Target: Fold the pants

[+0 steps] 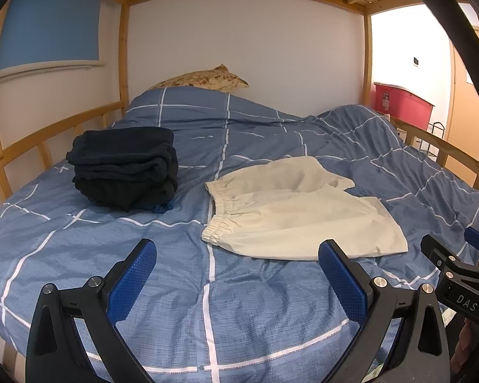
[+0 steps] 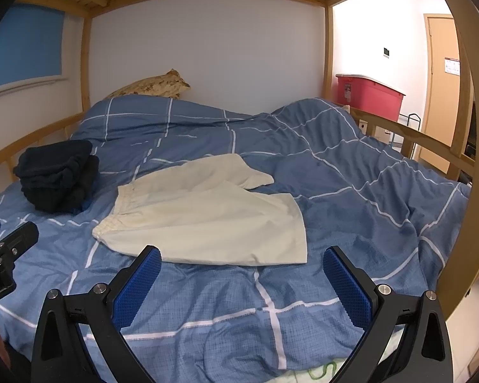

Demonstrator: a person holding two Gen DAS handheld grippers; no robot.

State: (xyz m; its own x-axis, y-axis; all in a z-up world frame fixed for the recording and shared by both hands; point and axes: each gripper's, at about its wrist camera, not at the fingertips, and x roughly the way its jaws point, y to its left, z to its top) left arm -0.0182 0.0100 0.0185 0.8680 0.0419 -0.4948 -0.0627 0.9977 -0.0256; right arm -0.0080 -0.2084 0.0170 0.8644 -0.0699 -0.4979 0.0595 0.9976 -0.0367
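Note:
Cream shorts point(image 1: 297, 214) with an elastic waistband lie spread on the blue checked duvet point(image 1: 188, 303), waistband to the left, one leg partly over the other. They also show in the right wrist view point(image 2: 207, 210). My left gripper point(image 1: 236, 255) is open and empty, just short of the shorts' near edge. My right gripper point(image 2: 242, 258) is open and empty at the shorts' near hem. The right gripper's body shows at the left view's right edge point(image 1: 456, 274).
A stack of folded dark clothes point(image 1: 124, 166) sits to the left of the shorts. A patterned pillow point(image 1: 201, 79) lies at the head. Wooden rails point(image 1: 48, 137) run along both sides, slats overhead. A red bin point(image 2: 367, 95) stands beyond the bed's right.

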